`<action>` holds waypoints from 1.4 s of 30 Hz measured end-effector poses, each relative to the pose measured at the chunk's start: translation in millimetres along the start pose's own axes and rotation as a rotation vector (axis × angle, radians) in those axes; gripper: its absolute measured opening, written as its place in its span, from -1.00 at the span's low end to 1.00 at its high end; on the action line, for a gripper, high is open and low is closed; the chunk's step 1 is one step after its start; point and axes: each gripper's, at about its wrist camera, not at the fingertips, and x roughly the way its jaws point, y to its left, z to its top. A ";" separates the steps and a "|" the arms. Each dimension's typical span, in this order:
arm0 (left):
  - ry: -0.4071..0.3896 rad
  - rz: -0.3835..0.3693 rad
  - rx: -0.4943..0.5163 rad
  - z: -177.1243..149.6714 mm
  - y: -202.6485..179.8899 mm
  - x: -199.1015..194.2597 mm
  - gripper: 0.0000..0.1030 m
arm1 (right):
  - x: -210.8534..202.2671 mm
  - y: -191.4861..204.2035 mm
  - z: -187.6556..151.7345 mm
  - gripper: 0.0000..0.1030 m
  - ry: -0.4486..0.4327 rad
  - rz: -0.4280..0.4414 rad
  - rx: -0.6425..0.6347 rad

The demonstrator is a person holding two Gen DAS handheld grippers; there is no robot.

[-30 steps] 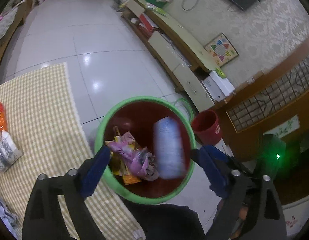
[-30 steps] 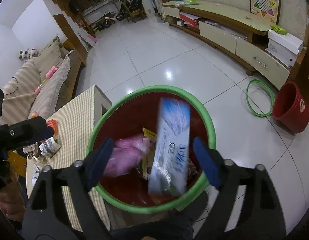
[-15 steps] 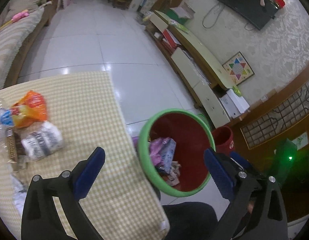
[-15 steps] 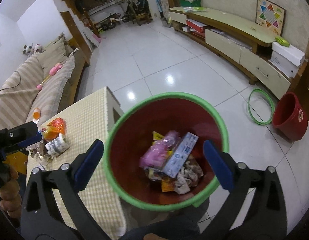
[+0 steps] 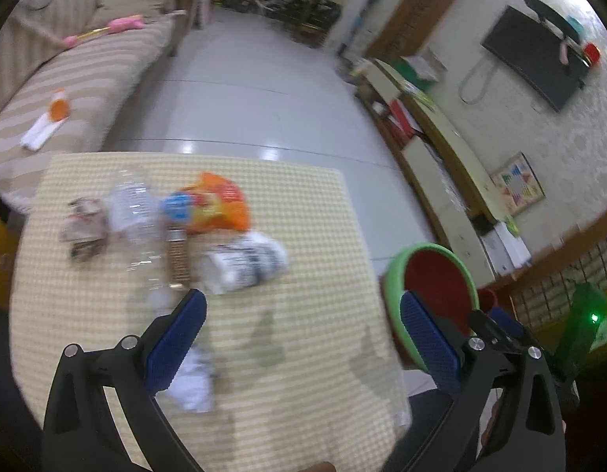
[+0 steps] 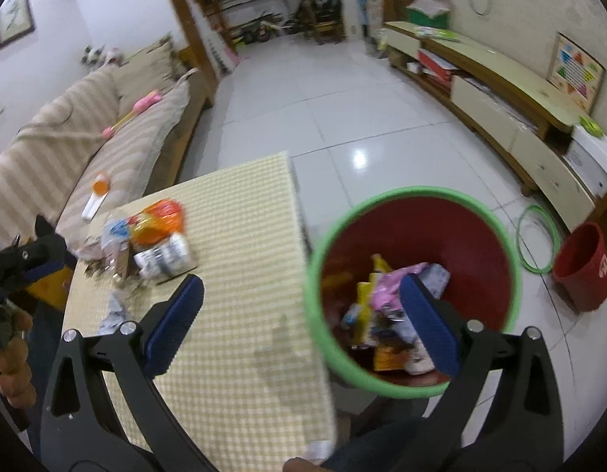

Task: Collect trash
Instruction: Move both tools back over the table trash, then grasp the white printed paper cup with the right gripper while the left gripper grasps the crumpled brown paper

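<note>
A red bin with a green rim (image 6: 415,192) stands on the floor by the table's right edge; it holds pink, blue and yellow wrappers (image 6: 386,291). On the checked table (image 5: 303,236) lie an orange bag (image 5: 219,204), a clear bottle (image 5: 130,212), a white printed packet (image 5: 244,261), a brown wrapper (image 5: 83,224) and crumpled white paper (image 5: 191,377). My left gripper (image 5: 303,338) hangs open and empty over the table. My right gripper (image 6: 301,322) is open and empty, straddling the table edge and the bin. The bin (image 5: 390,275) shows at the right in the left wrist view.
A striped sofa (image 5: 67,63) runs behind the table. A low TV cabinet (image 6: 500,90) lines the right wall, with a red bucket (image 6: 582,267) and a green hoop (image 6: 537,240) on the tiled floor. A person's hand (image 6: 12,358) holds the left gripper at far left.
Both grippers let blue-and-white packets fall into the bin, then swung left away from it toward the table. The pile of trash on the table has come into view ahead of both.
</note>
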 end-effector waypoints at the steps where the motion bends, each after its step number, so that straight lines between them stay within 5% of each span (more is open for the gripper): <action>1: -0.007 0.010 -0.014 -0.2 11.8 -5.7 0.84 | 1.1 8.0 -0.2 0.90 0.003 0.008 -0.012; 19: -0.062 0.141 -0.072 -9.8 132.4 -55.2 0.84 | 39.5 127.6 -5.8 0.90 0.059 0.124 -0.162; 42: 0.011 0.211 -0.039 26.4 174.3 25.7 0.84 | 147.3 156.1 -4.4 0.90 0.191 0.106 -0.271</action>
